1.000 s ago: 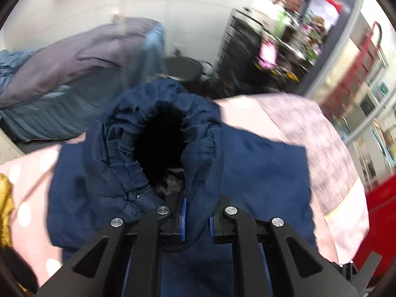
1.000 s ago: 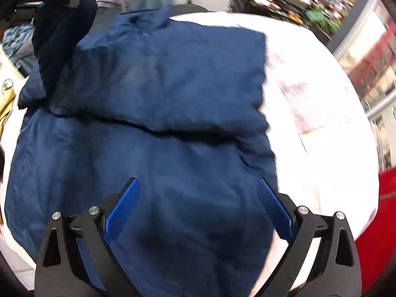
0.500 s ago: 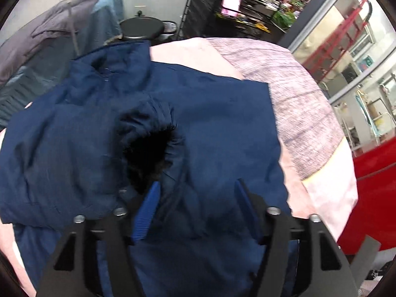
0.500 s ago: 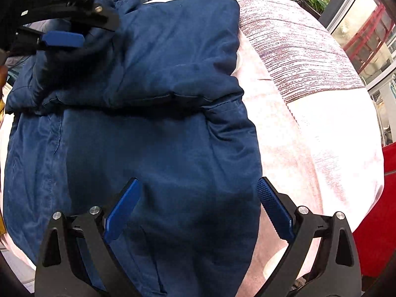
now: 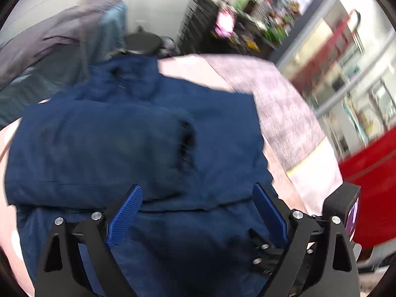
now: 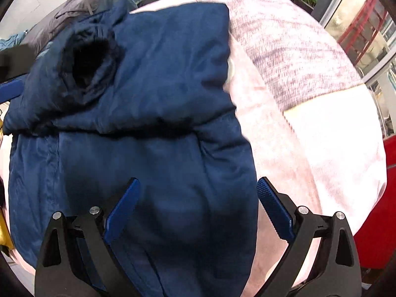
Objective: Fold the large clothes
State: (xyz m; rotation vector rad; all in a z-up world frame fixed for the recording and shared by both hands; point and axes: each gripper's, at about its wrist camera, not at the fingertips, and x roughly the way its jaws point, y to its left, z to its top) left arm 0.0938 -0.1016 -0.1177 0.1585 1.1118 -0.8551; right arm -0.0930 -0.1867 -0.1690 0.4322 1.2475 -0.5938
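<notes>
Left wrist: left tool (image 5: 196, 212) just opened above navy jacket (image 5: 123, 143).

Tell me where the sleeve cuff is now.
In the right wrist view, the cuff lies at upper left, folded across the blue jacket.

Ahead of your grippers: a white tiled wall (image 5: 158, 2), a black wire shelving rack (image 5: 198, 24) crowded with goods, glazed shopfront windows (image 5: 356, 79) to the right, red panelling (image 5: 371, 173) below them.

bare pink bedspread (image 6: 309, 173) right of the navy jacket (image 6: 153, 163)
</notes>
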